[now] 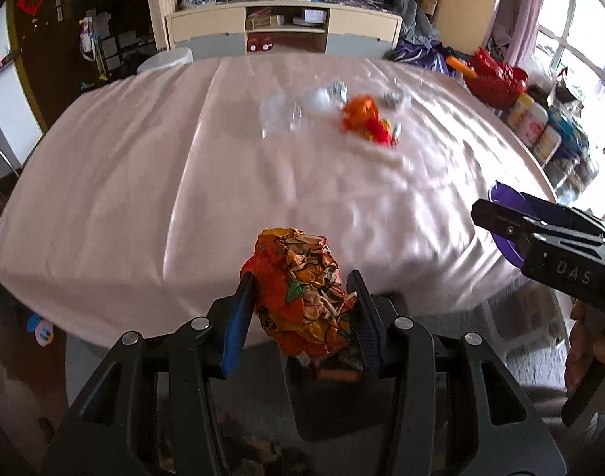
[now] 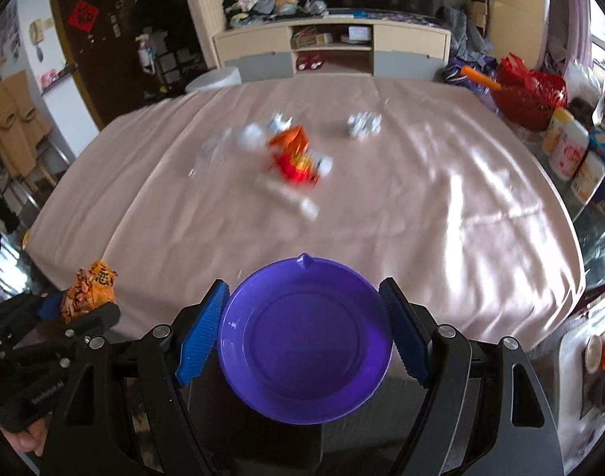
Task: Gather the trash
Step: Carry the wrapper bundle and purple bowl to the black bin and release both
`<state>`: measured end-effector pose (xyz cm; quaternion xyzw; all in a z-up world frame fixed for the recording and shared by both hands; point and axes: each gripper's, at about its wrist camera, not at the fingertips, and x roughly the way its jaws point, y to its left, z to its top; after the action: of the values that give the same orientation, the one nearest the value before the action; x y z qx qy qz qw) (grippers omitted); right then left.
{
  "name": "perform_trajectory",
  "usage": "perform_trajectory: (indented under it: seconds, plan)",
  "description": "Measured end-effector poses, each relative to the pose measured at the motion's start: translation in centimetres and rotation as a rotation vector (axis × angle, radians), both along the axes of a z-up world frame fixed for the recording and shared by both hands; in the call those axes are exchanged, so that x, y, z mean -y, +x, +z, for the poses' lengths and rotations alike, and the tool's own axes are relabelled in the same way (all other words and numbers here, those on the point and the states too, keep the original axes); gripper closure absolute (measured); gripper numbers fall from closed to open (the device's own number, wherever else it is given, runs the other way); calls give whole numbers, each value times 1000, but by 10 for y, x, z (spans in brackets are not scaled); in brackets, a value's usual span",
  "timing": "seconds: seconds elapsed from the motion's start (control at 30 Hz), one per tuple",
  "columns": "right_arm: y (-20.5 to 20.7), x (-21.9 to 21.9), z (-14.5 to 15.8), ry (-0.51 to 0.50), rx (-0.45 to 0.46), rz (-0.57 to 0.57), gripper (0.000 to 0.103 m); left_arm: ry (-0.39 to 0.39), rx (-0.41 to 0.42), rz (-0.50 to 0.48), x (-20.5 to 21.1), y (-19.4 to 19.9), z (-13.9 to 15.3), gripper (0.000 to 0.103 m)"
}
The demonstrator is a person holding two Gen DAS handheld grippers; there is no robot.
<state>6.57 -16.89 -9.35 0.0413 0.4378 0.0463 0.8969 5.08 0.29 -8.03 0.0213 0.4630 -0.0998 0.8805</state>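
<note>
The left gripper (image 1: 302, 309) is clamping one crumpled wrapper (image 1: 302, 293); the right gripper (image 2: 304, 331) is gripping one purple bowl (image 2: 302, 341). Several blurred scraps are lying on the table (image 2: 421, 218).

The left gripper (image 1: 300, 309) is clamping a crumpled orange wrapper (image 1: 302, 297) between its blue-padded fingers (image 1: 235, 325), holding it above the near edge of the table (image 1: 143, 198), which is wearing a pale pink cloth. The right gripper (image 1: 540, 234) is entering from the right, with a purple plate (image 1: 504, 218) showing behind it. Farther across the cloth, an orange-red wrapper (image 1: 367, 121), clear plastic (image 1: 280, 113) and crumpled foil (image 1: 393, 99) are lying close together, blurred.
</note>
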Motion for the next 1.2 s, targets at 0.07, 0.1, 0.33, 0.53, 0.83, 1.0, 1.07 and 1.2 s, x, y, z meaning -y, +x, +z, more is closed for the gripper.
perform_trajectory:
  seconds: [0.07,0.1,0.33,0.53,0.83,1.0,1.07,1.2]
  plan:
    - [-9,-5,-9,5,-18,9,25,-4,-18,-2,0,-12,-10,58]
    - [-13,-7,-12,8,-24,10,25,-8,-26,-1,0,-17,-14,58]
    - [-31,-7,-43,34,-92,26,25,-19,-97,-6,9,-45,-46,58]
    - [-33,-8,-67,56,-156,35,25,-18,-138,-7,13,-50,-68,58]
    - [-27,-20,-101,75,-246,47,25,-24,-223,-51,23,-39,-103,58]
    - [-24,-27,-101,81,-252,56,23,-27,-230,-50,23,-36,-105,54]
    - [-23,-27,-101,87,-254,57,22,-25,-232,-49,23,-36,-106,54]
    - [-21,-27,-98,99,-250,55,17,-23,-230,-48,24,-36,-104,51]
